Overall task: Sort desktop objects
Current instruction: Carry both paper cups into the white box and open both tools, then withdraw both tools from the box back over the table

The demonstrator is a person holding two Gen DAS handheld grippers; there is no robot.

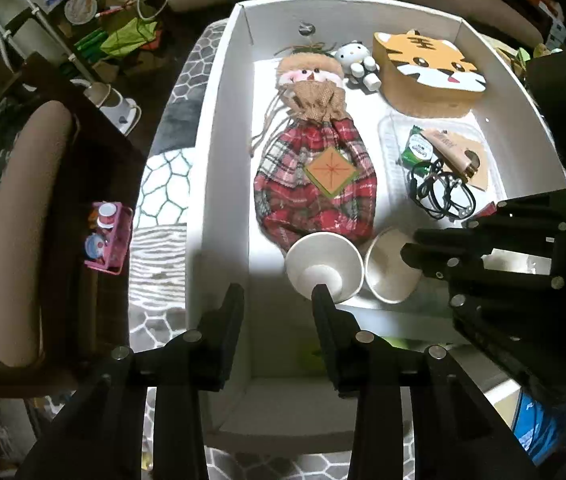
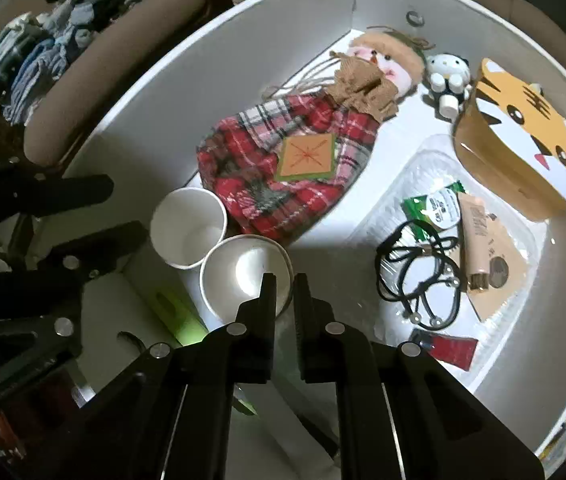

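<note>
Two white paper cups stand side by side at the near end of a white cardboard box (image 1: pixel 223 160) (image 2: pixel 155 104). My left gripper (image 1: pixel 279 294) is open; its right finger (image 1: pixel 323 300) overlaps the near rim of the left cup (image 1: pixel 323 258), and its left finger stands clear of it. From the right wrist view the left gripper (image 2: pixel 129 210) sits just left of that cup (image 2: pixel 187 224). My right gripper (image 2: pixel 285 282) is shut on the near rim of the right cup (image 2: pixel 239 268), one finger inside, one outside. In the left wrist view the right gripper (image 1: pixel 409 246) covers that cup's (image 1: pixel 385 276) right edge.
Further back in the box lie a plaid cloth doll (image 1: pixel 315 168), a small white cat figure (image 1: pixel 357 64), a tiger-face box (image 1: pixel 427 68) and a clear tray (image 2: pixel 423 184) with a green packet, a tube and black hair ties (image 2: pixel 419 276). A padded chair (image 1: pixel 23 220) stands left.
</note>
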